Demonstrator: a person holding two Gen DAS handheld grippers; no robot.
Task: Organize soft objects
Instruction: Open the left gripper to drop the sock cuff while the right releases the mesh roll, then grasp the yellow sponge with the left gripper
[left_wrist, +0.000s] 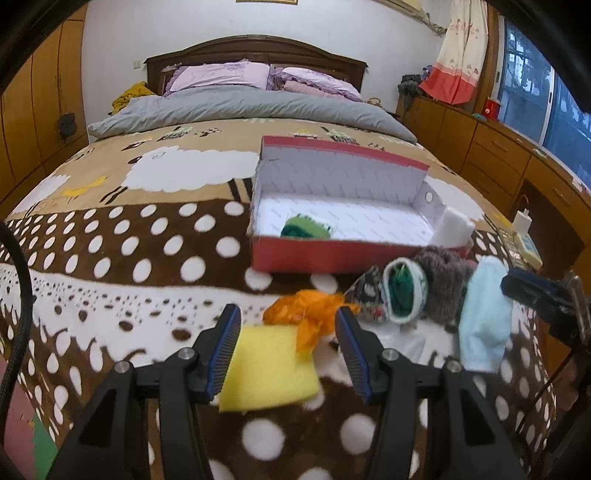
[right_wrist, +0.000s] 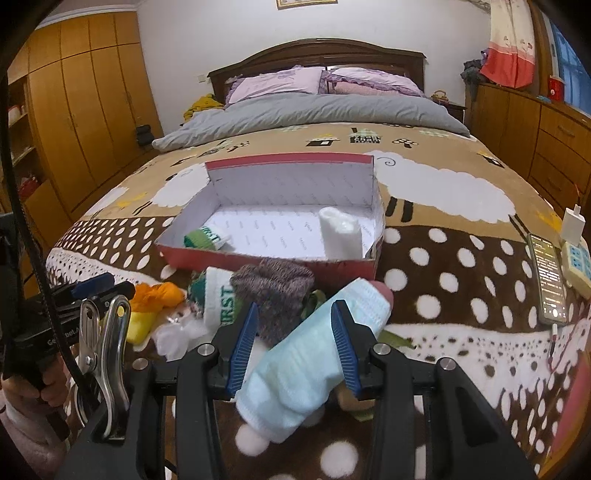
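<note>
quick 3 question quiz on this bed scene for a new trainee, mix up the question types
1. True or false: the red box is empty.
2. What lies between the right claw's fingers?
A. yellow sponge
B. light blue sock
C. phone
3. What colour is the sponge in front of the left claw?

Key:
1. False: a green sock and a white roll lie inside.
2. B, the light blue sock.
3. Yellow.

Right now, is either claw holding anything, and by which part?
The right claw grips the light blue sock across its middle. The left claw is open, holding nothing, above the yellow sponge.
</note>
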